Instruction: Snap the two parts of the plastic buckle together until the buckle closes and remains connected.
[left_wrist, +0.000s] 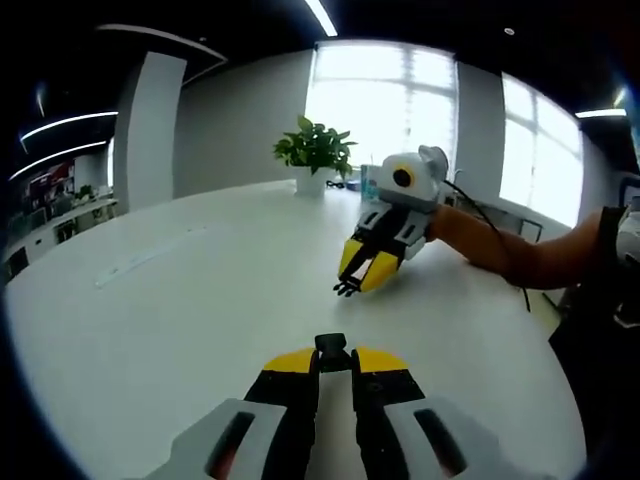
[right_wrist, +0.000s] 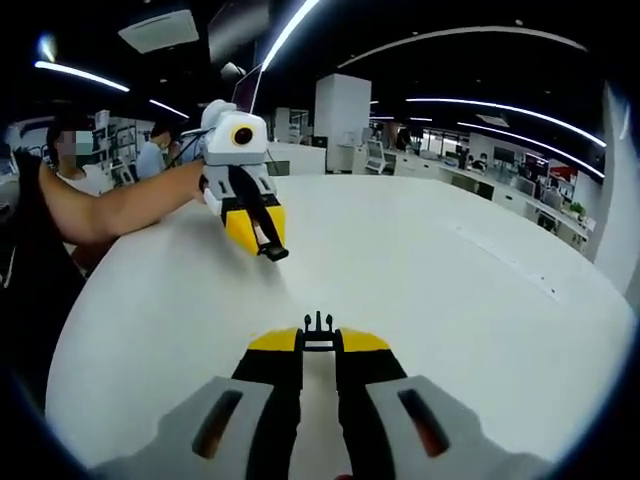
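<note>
In the left gripper view the left gripper (left_wrist: 334, 352) is closed on a black socket part (left_wrist: 332, 346) of the buckle, small and boxy at the jaw tips. In the right gripper view the right gripper (right_wrist: 319, 333) pinches the black pronged part (right_wrist: 318, 325), its three short prongs pointing away. There are two buckle pieces, apart, both above the white table (right_wrist: 430, 290). Further away stands one potted plant (left_wrist: 316, 150)
</note>
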